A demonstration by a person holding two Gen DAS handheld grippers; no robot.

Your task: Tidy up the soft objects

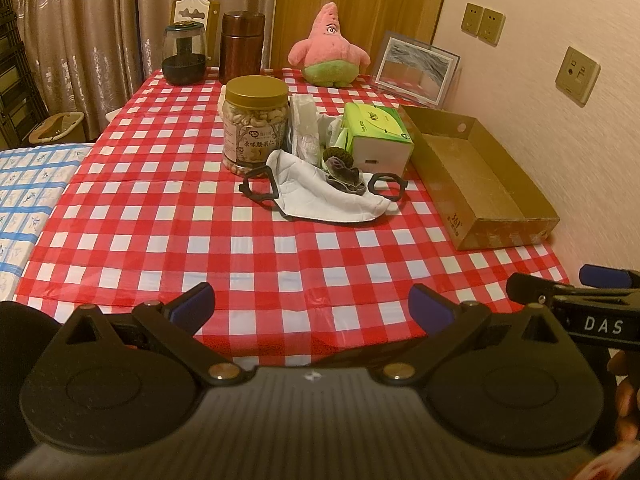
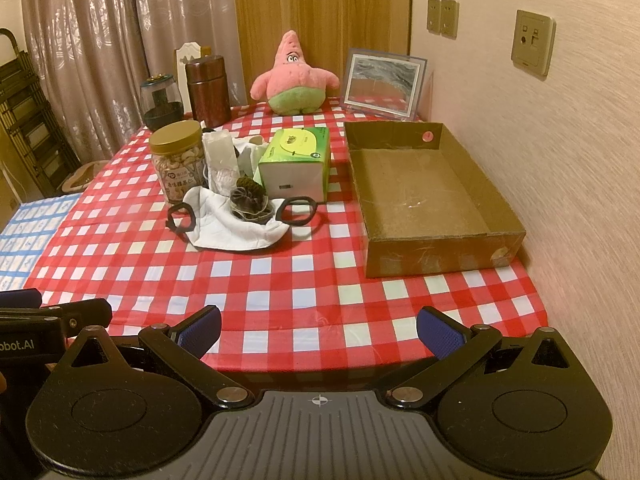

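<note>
Both the left gripper [image 1: 310, 306] and right gripper [image 2: 318, 330] hover spread, empty, over the table's [image 2: 280, 280] near edge. A white cloth [image 2: 236, 226] lies mid-table beside the cardboard box [image 2: 420, 196].

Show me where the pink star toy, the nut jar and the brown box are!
pink star toy [image 2: 295, 80], right wrist view, on its pink belly.
nut jar [image 1: 256, 136], left wrist view, on the clear side under the gold lid.
brown box [image 2: 436, 258], right wrist view, on its near outer wall.
</note>
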